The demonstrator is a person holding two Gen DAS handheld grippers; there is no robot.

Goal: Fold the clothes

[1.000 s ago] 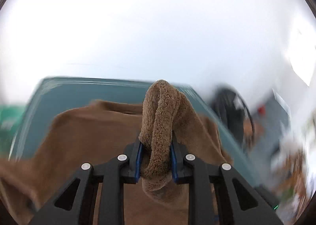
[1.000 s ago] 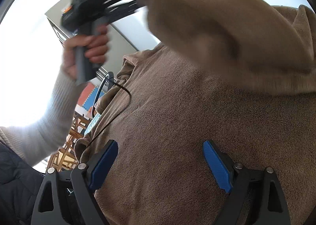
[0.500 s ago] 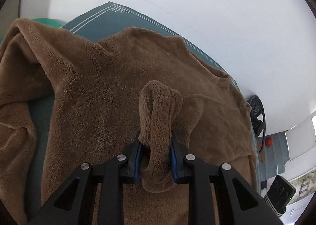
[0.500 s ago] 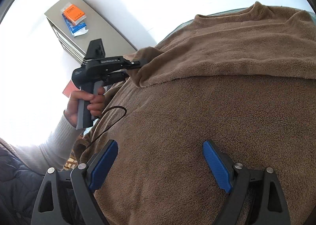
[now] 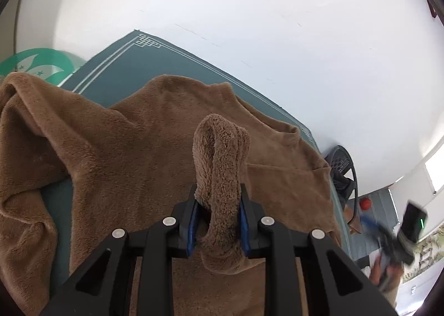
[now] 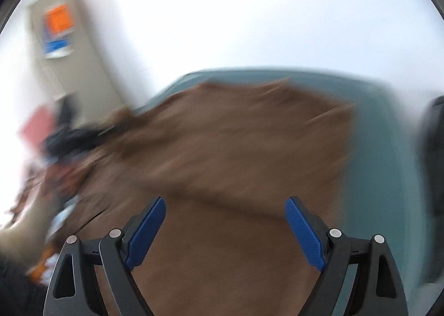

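The left gripper (image 5: 217, 221) is clamping a bunched cuff end of the brown fleece sweater (image 5: 138, 155), its blue pads (image 5: 192, 228) pressing the fabric from both sides while a loop of pile is standing up above them. The sweater is lying spread face-up on the teal mat (image 5: 116, 66), body flat, collar toward the wall; one sleeve is trailing off to the left in loose folds. The right gripper (image 6: 224, 228) is hovering over the lower body of the garment with its fingers wide apart and nothing between them; that view is blurred, so finer detail cannot be confirmed. In my judgement the step in hand is laying the held sleeve across the chest. To do it well, the cuff should be carried flat across the body, lowered until the fabric is resting on the torso, and only then released; letting go while the loop is standing up risks a lumpy fold. The free gripper appears best used pinning or smoothing the body.
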